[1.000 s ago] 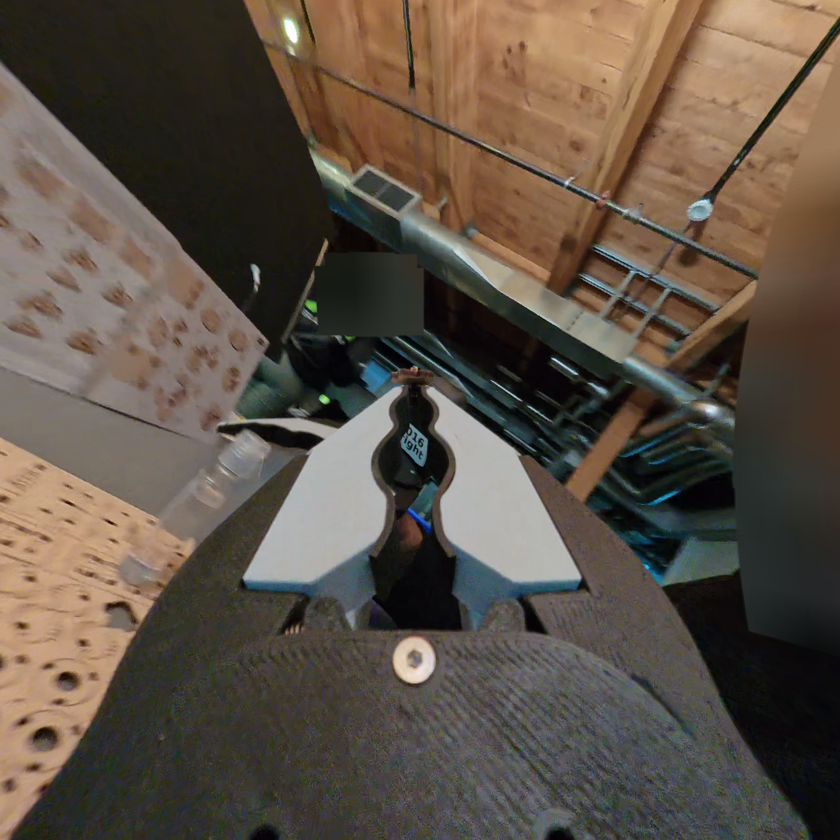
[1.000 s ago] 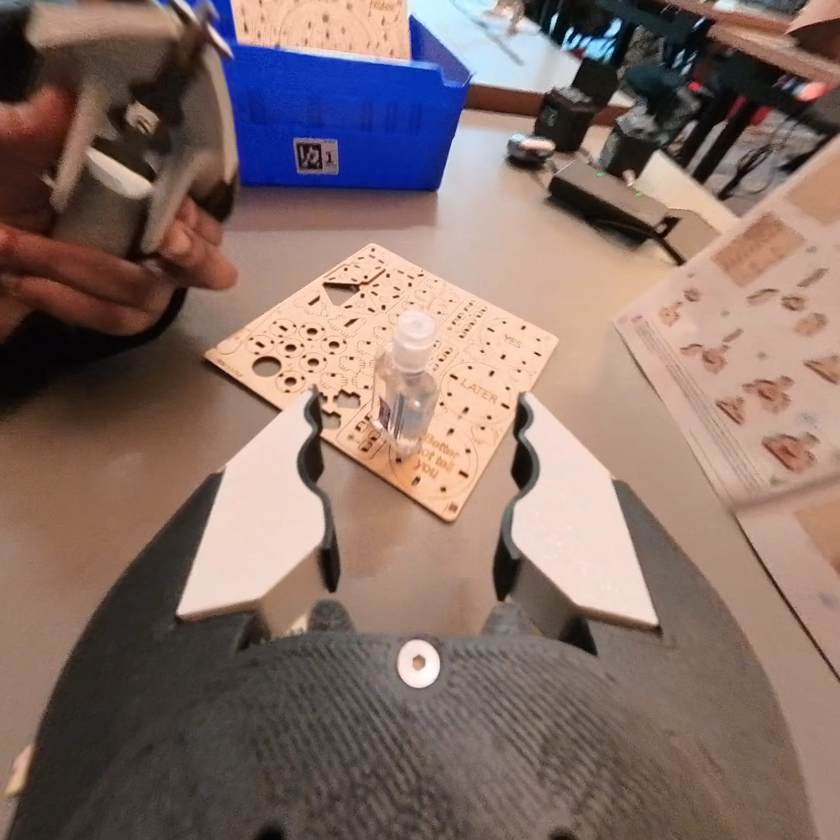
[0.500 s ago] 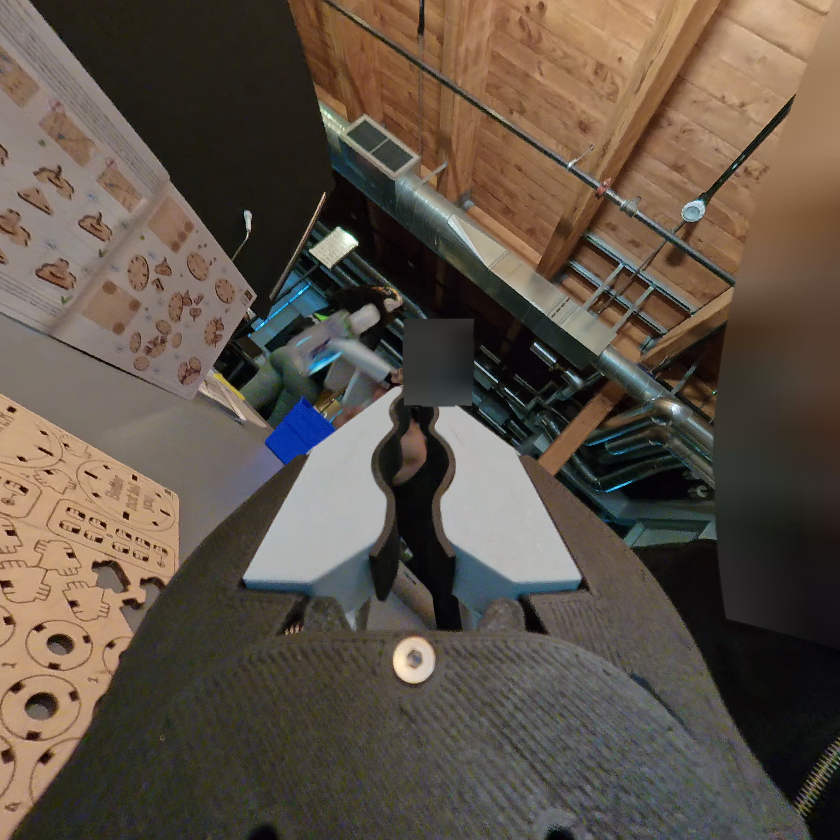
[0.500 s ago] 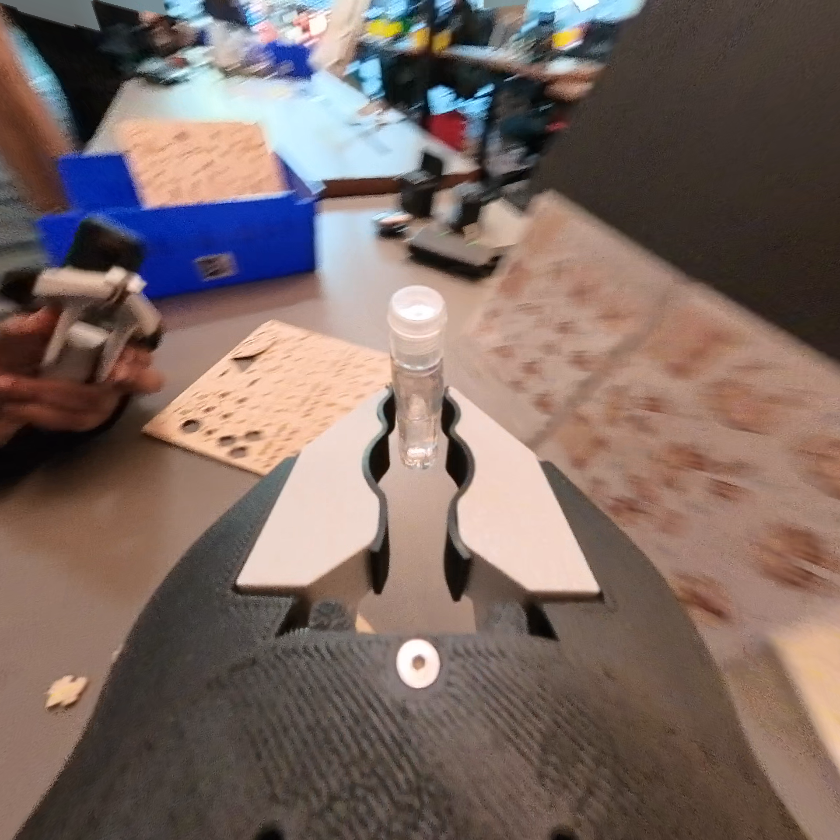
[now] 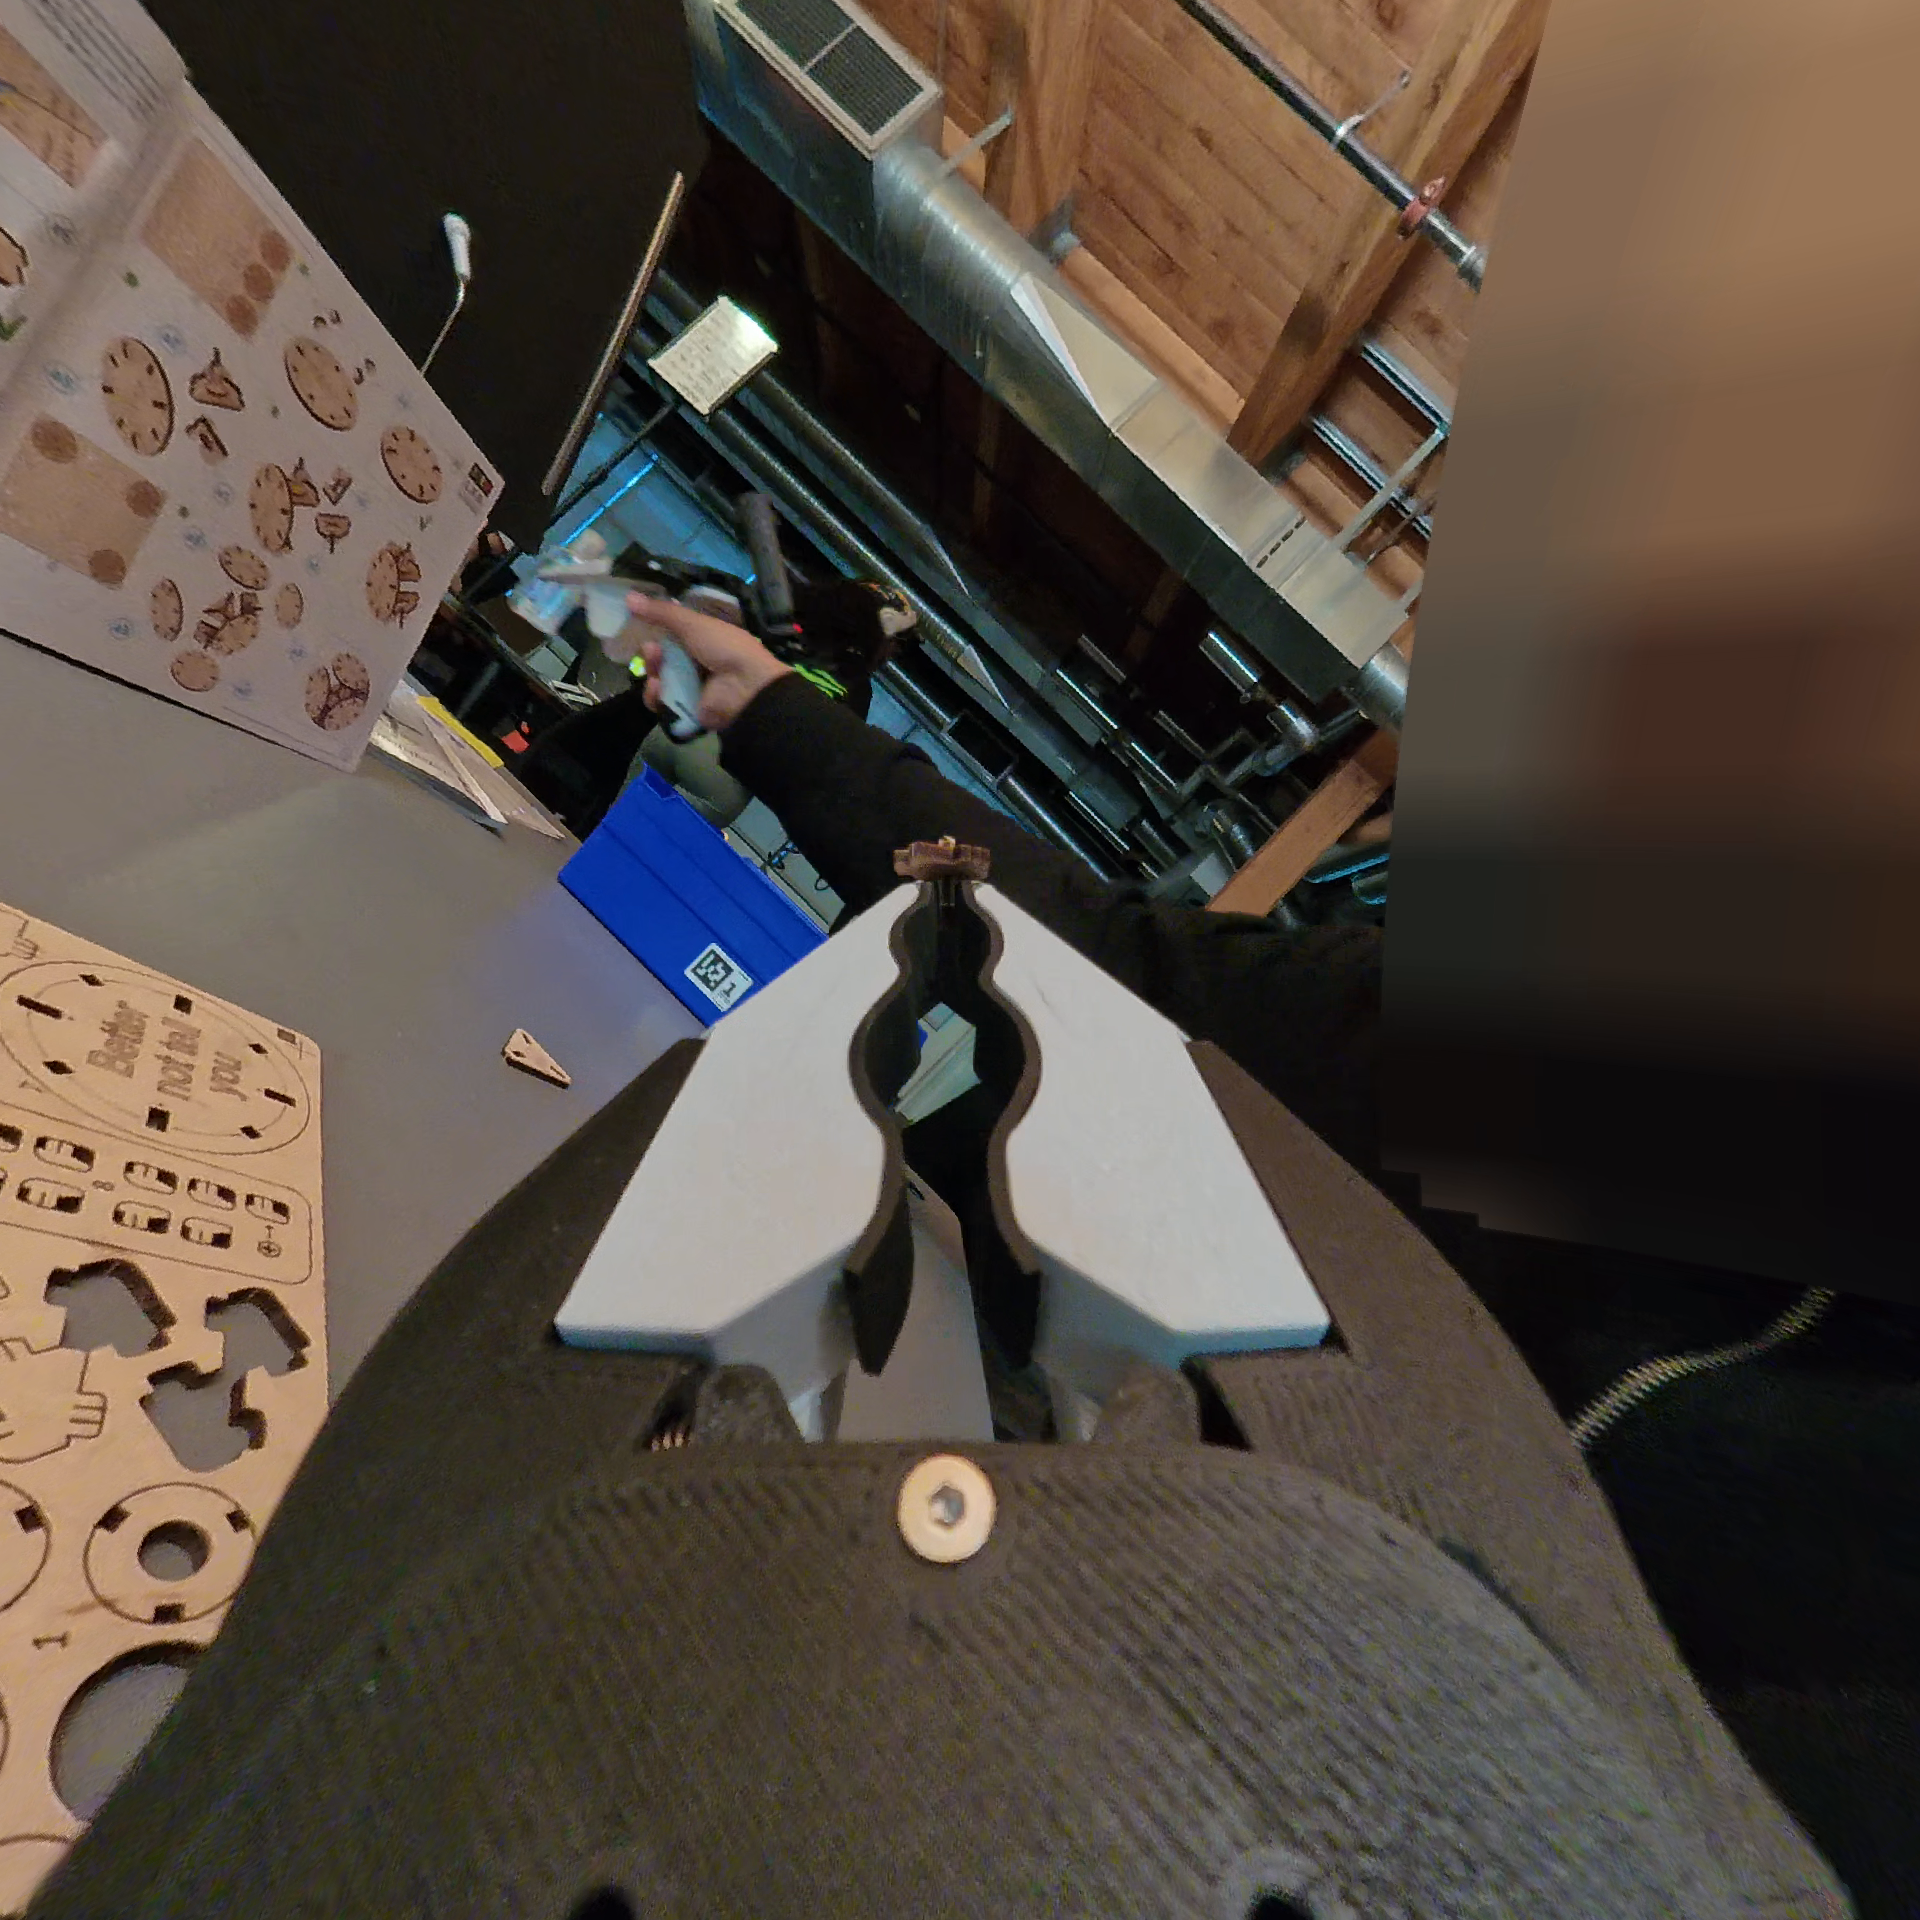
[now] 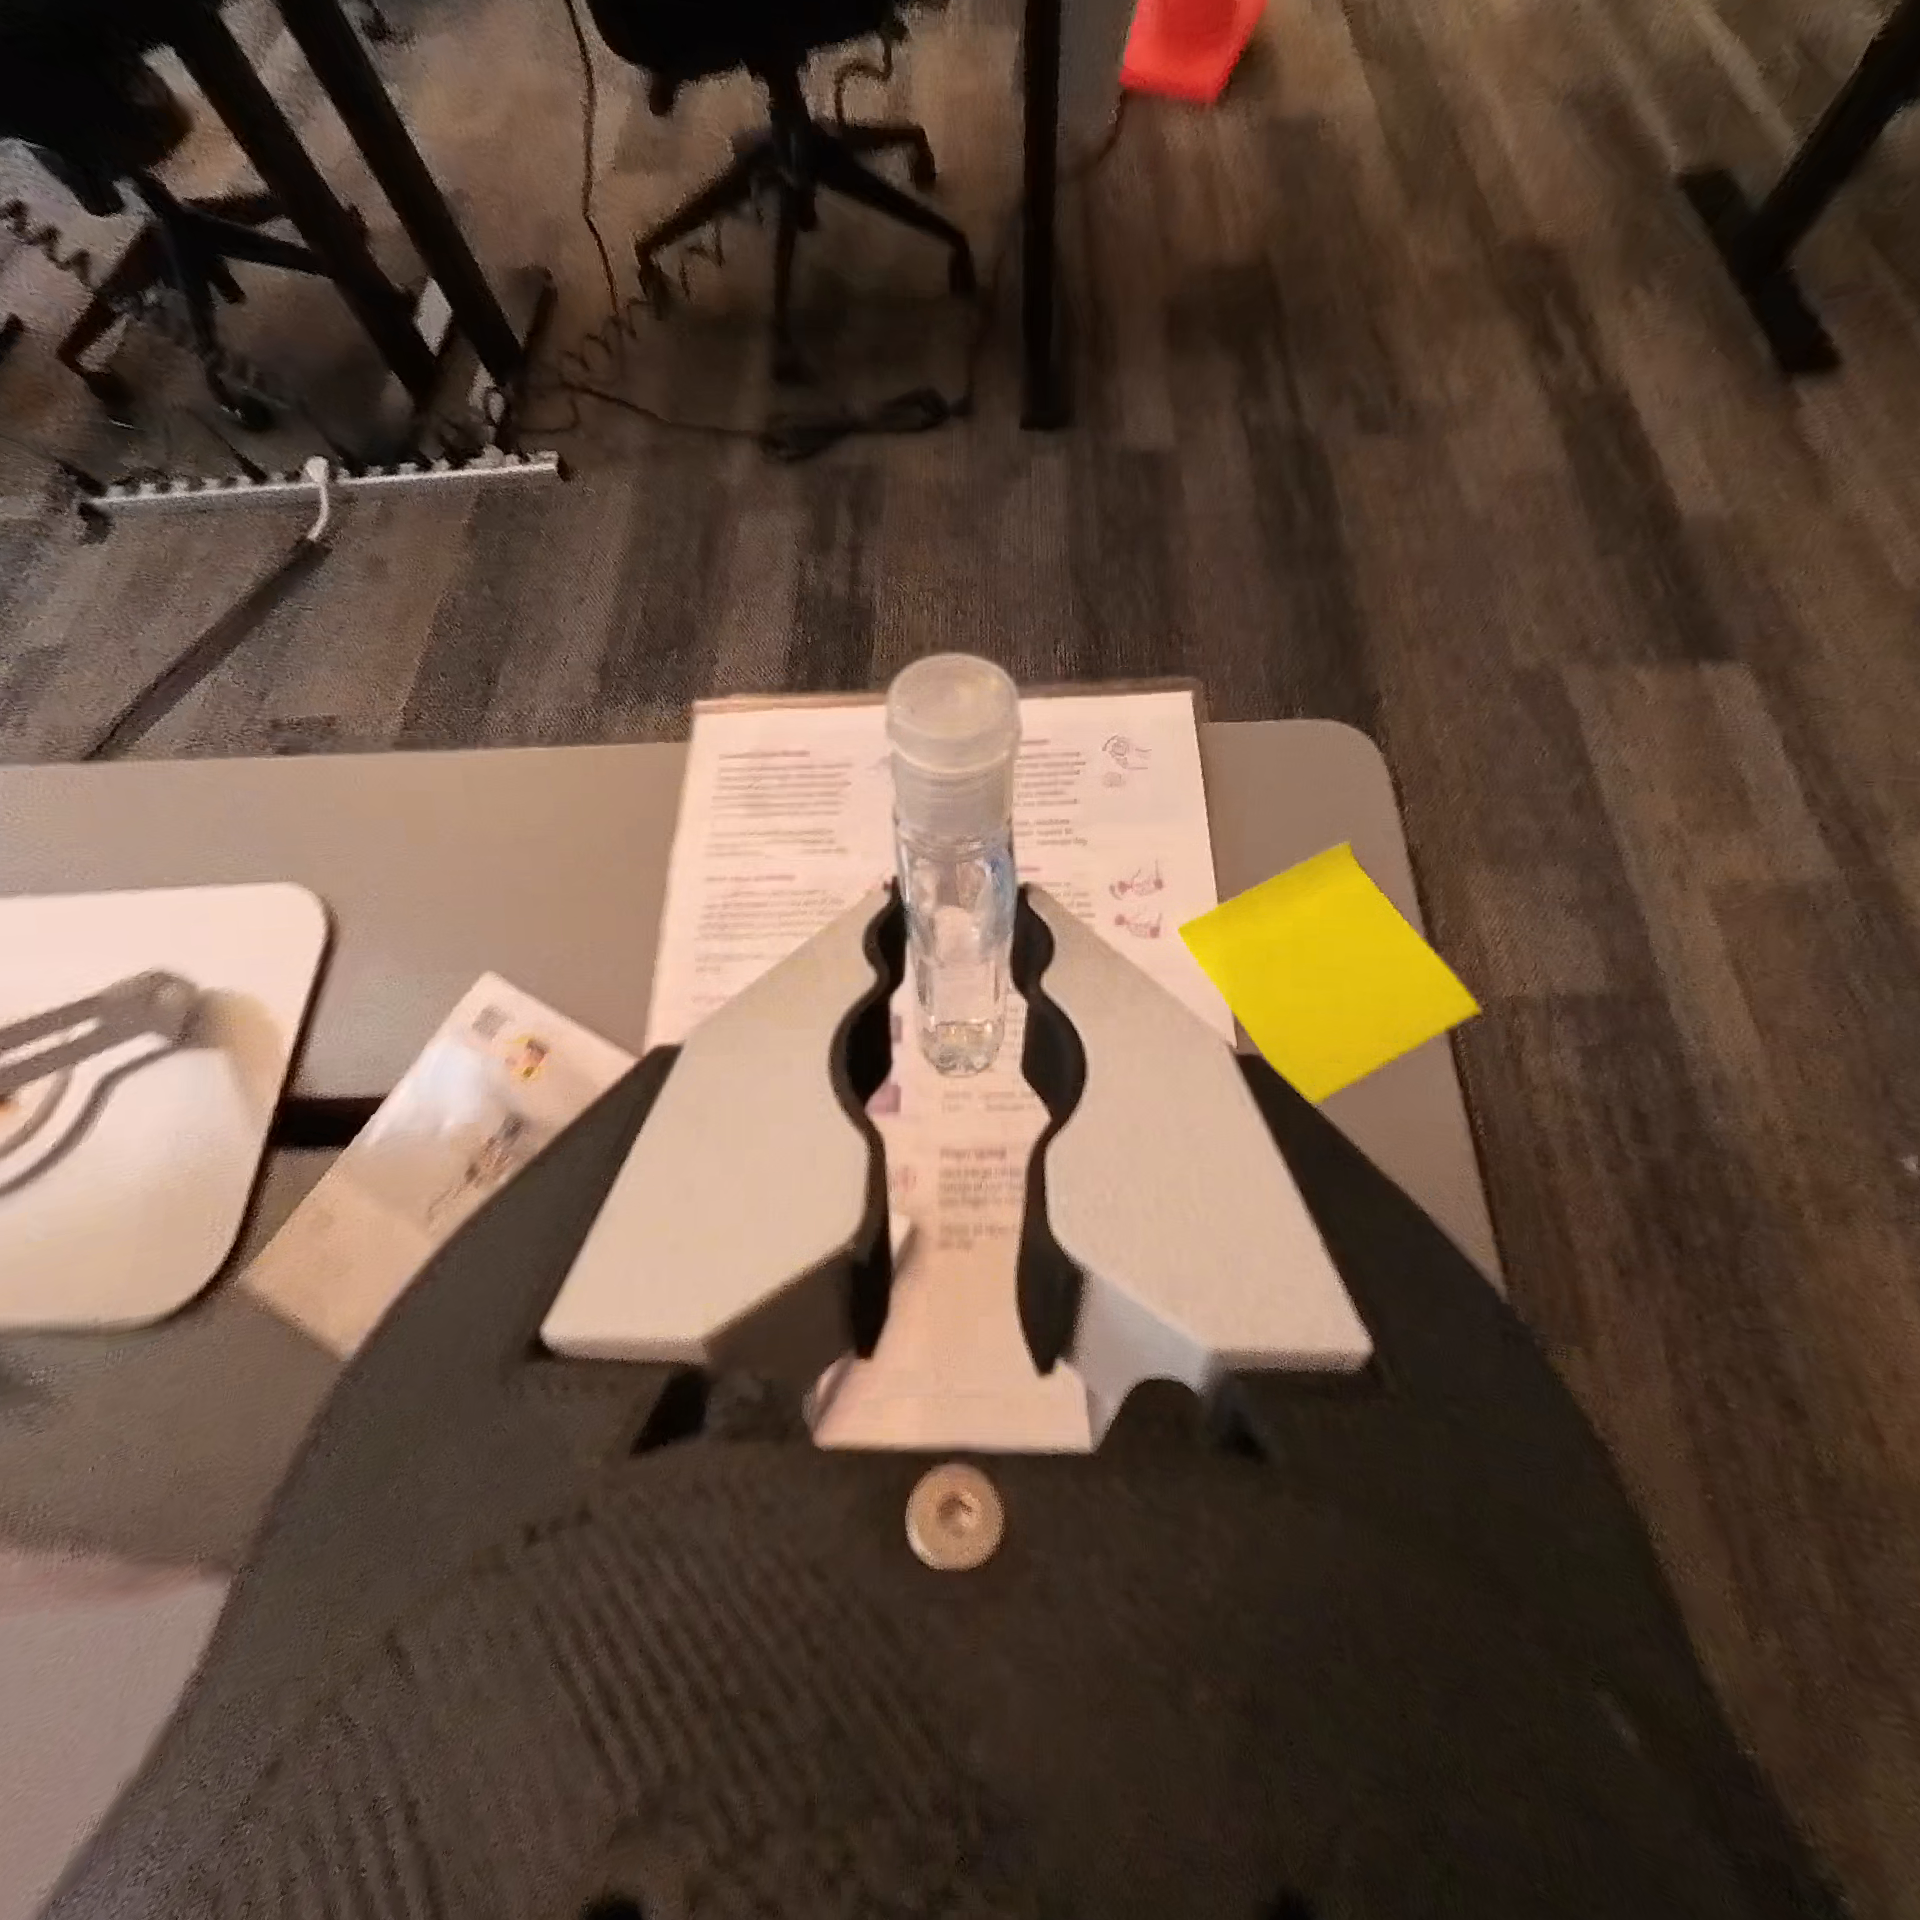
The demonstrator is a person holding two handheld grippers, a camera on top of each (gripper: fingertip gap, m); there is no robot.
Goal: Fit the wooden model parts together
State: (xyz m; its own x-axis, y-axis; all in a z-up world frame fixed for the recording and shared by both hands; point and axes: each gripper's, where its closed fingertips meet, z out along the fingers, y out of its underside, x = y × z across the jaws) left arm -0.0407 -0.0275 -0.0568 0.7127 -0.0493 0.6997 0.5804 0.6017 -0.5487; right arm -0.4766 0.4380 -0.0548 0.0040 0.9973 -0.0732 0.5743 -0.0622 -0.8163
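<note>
Left view: the left tool (image 5: pixel 940 894) is pinched together on a small brown wooden piece (image 5: pixel 940 858) at its tips, twelve o'clock; keep that pinch firm. A blue bin (image 5: pixel 675 894) sits at ten o'clock, contents unseen.

Right view: the right tool (image 6: pixel 951 935) is clamped on a clear bottle (image 6: pixel 951 883) holding clear liquid, upright above the desk (image 6: pixel 416 831); keep it upright.

Left wrist view: camera sits behind its own fingers (image 5: pixel 727 1122), low near the grey table (image 5: pixel 312 852), tilted steeply up. It faces wooden ceiling (image 5: pixel 1195 156) and duct (image 5: pixel 1039 343) at 12 to 1 o'clock; table and cut wooden sheet (image 5: pixel 135 1247) at 8 to 9 o'clock, close.

Right wrist view: camera high above the table (image 6: pixel 416 831), pitched down, facing its far edge and the floor (image 6: pixel 1558 520) at 12 o'clock. Papers (image 6: pixel 790 852) lie close beneath.

Shared: the grey table only. The right gripper (image 5: pixel 582 597) shows in the left view, far off at 11 o'clock.
</note>
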